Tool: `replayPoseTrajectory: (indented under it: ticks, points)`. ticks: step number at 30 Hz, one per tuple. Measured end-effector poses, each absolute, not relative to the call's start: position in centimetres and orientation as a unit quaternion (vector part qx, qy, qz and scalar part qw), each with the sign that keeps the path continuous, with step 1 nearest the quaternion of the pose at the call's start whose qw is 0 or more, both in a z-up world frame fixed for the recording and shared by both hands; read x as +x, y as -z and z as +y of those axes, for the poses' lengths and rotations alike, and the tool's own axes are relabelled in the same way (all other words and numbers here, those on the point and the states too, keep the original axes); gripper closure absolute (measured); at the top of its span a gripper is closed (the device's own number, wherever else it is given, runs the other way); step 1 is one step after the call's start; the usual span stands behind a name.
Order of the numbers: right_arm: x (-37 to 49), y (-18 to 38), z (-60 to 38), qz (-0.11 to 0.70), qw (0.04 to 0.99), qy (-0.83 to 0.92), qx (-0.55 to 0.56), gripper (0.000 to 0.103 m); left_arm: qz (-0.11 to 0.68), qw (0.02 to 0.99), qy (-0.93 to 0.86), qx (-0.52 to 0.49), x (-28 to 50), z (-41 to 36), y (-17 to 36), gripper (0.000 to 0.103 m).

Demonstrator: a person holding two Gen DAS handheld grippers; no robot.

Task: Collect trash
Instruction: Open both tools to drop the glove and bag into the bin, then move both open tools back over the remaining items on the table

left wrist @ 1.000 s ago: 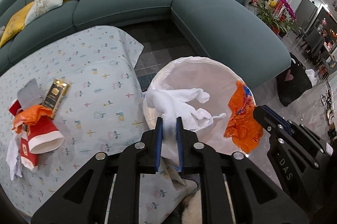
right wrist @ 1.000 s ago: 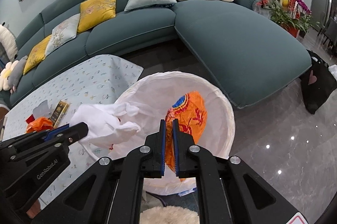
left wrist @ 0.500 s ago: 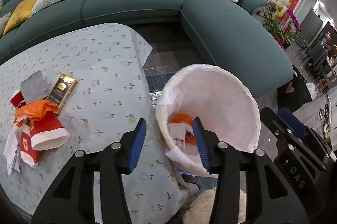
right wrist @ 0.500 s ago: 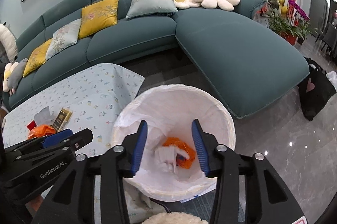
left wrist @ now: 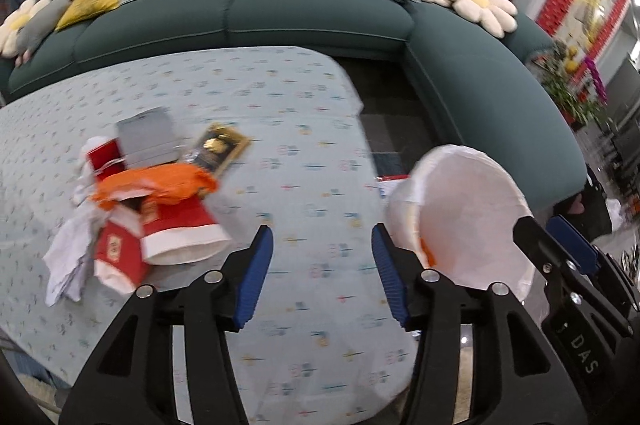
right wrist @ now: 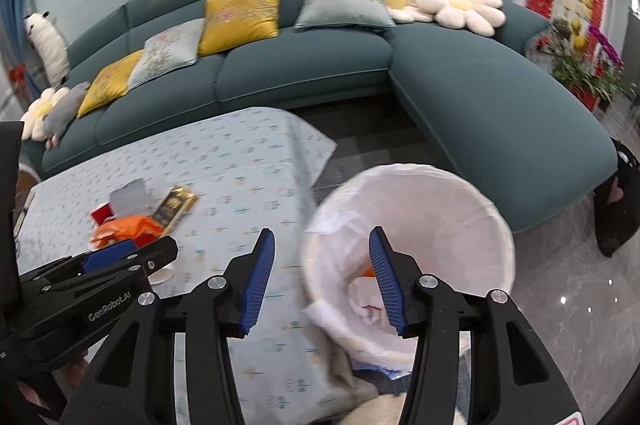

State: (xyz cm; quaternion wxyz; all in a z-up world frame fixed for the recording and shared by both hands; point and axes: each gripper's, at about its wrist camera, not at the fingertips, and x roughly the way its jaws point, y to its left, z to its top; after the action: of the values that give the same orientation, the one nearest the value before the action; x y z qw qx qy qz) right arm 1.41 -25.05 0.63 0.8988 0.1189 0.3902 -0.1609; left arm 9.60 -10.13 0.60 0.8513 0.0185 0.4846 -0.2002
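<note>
Left wrist view: we see the left gripper (left wrist: 322, 267) with jaws spread and just been opening, nothing between them, over the patterned worktop (left wrist: 280, 129). The white-lined bin (left wrist: 468, 221) sits just beside the worktop's edge; a bit of orange shows inside it. Well away from the bin on the worktop we see the trash pile: red paper cups (left wrist: 176, 229), an orange wrapper (left wrist: 160, 183) over them, a grey packet (left wrist: 148, 137), a gold-black box (left wrist: 218, 147), a white tissue (left wrist: 68, 257). The right gripper's tip (left wrist: 560, 245) sits over the bin's far rim.

Right wrist view: we see the right gripper (right wrist: 321, 271) also spread, jaws just been opening, empty, hanging over the bin (right wrist: 440, 201). Orange and white scraps (right wrist: 366, 295) lie in the bin. The left gripper (right wrist: 132, 255) shows on the worktop (right wrist: 240, 161) side of the bin, in front of the trash pile. Teal sofa (right wrist: 320, 61) behind the bin.
</note>
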Motion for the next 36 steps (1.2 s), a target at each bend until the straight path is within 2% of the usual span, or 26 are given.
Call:
replayPoseTrajectory:
  ticks: [7,9,11,18,21,31,36]
  points:
    - [3.0,-0.9,-20.6,0.396,0.904,0.123,0.104,0.054,0.486,0.859,0.158,-0.005,10.5,-4.5,-0.5,0.05]
    - [3.3,-0.9,-19.5,0.399,0.904,0.115,0.1,0.053,0.488,0.861,0.144,-0.011,10.6,-2.7,-0.4,0.042]
    - [3.5,-0.8,-18.1,0.401,0.905,0.107,0.094,0.048,0.487,0.864,0.131,-0.018,10.8,-1.1,-0.3,0.04]
    - [4.7,-0.1,-14.1,0.416,0.903,0.076,0.075,0.045,0.495,0.863,0.092,-0.029,11.0,4.5,0.9,0.036]
    - [5.4,0.4,-12.6,0.423,0.901,0.065,0.071,0.044,0.5,0.862,0.078,-0.032,11.3,7.0,1.6,0.029]
    - [8.6,1.9,-8.5,0.44,0.895,0.044,0.063,0.042,0.514,0.855,0.072,-0.009,13.6,11.7,3.6,0.028]
    - [10.9,2.3,-7.9,0.444,0.892,0.051,0.073,0.037,0.521,0.848,0.096,-0.001,15.3,12.4,4.4,0.028]
